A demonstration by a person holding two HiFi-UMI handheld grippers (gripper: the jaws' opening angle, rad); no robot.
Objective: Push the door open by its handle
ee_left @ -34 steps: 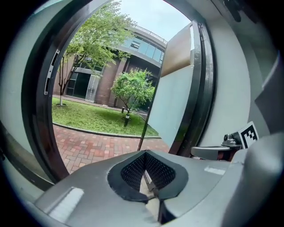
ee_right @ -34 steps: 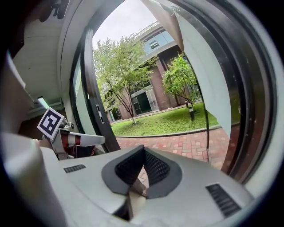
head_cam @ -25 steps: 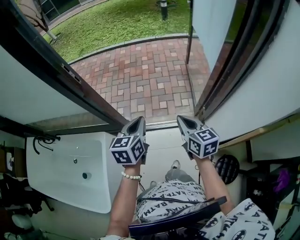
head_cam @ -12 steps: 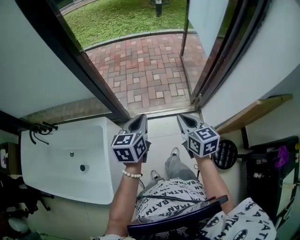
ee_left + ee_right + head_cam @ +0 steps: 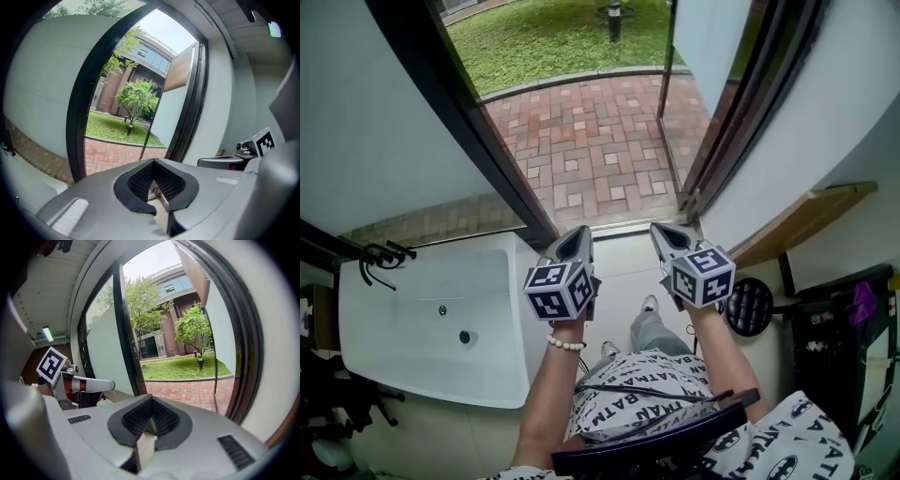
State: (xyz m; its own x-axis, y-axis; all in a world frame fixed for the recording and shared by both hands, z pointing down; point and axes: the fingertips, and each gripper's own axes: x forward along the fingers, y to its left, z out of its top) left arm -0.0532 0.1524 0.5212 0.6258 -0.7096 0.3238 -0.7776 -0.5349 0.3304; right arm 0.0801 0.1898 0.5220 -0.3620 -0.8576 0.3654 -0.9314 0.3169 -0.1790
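The door stands open. Its white leaf (image 5: 705, 37) is swung outward at the right of the doorway, between dark frames (image 5: 469, 131). No handle shows in any view. My left gripper (image 5: 574, 240) and right gripper (image 5: 664, 234) hang side by side just inside the threshold, both pointing at the opening. Each is shut with nothing between its jaws and touches nothing. In the left gripper view my own jaws (image 5: 156, 187) meet, with the leaf (image 5: 176, 93) ahead and the right gripper (image 5: 253, 145) beside. The right gripper view shows closed jaws (image 5: 149, 420) and the left gripper (image 5: 70, 380).
A white sink (image 5: 441, 319) lies at the left below the wall. A wooden shelf (image 5: 806, 211) and a black round object (image 5: 750, 307) are at the right. The person's patterned trousers (image 5: 647, 384) are below. Brick paving (image 5: 591, 141) and lawn (image 5: 553, 37) lie outside.
The head view has shifted: the left door frame now stands steeper, the threshold sits higher, and more of the sink shows. Both grippers stay shut and side by side.
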